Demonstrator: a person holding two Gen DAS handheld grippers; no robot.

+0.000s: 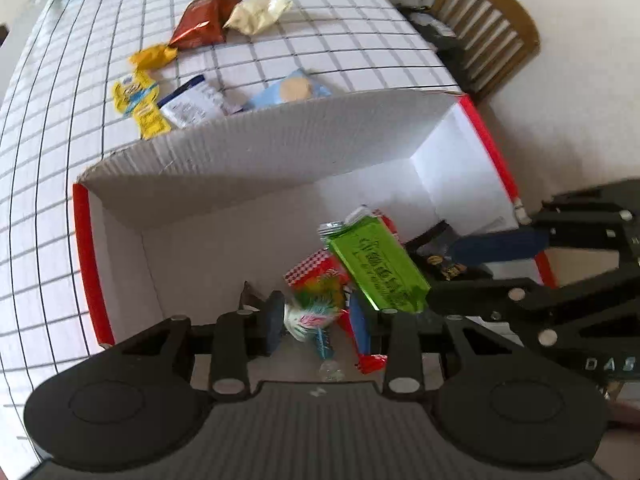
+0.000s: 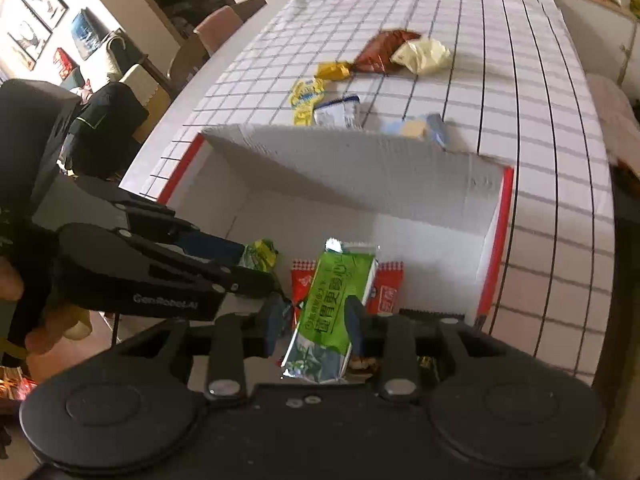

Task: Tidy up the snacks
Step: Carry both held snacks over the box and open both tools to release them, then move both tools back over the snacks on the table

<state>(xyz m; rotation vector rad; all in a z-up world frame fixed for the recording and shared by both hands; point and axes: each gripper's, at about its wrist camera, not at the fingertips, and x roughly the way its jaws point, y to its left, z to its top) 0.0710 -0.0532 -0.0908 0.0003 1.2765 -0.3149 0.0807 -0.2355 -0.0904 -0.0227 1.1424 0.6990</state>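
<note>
Right gripper (image 2: pixel 314 322): low centre of the right wrist view, its two fingers closed against the sides of the green snack packet (image 2: pixel 334 300), which hangs between them over the box.
Left gripper (image 1: pixel 318 320): low centre of the left wrist view, fingers set partly apart with a colourful feathery-print wrapper (image 1: pixel 310 312) between them; whether the pads actually press on it I cannot tell.
Box (image 1: pixel 256 148): white corrugated cardboard with red edges, filling the middle of both views, its far flap standing up.
Inside the box: a red-and-white packet (image 2: pixel 386 292) under the green one, and a dark packet (image 1: pixel 442 262) at lower right of the left view.
Table (image 1: pixel 48 200): white cloth with a dark grid.
Loose snacks, upper centre beyond the flap: brown-red bag (image 1: pixel 204 20), cream bag (image 1: pixel 258 14), yellow packets (image 1: pixel 138 98), white sachet (image 1: pixel 192 104), pale blue packet (image 1: pixel 292 88).
Chair (image 1: pixel 486 28): wooden, upper right of the left view.
</note>
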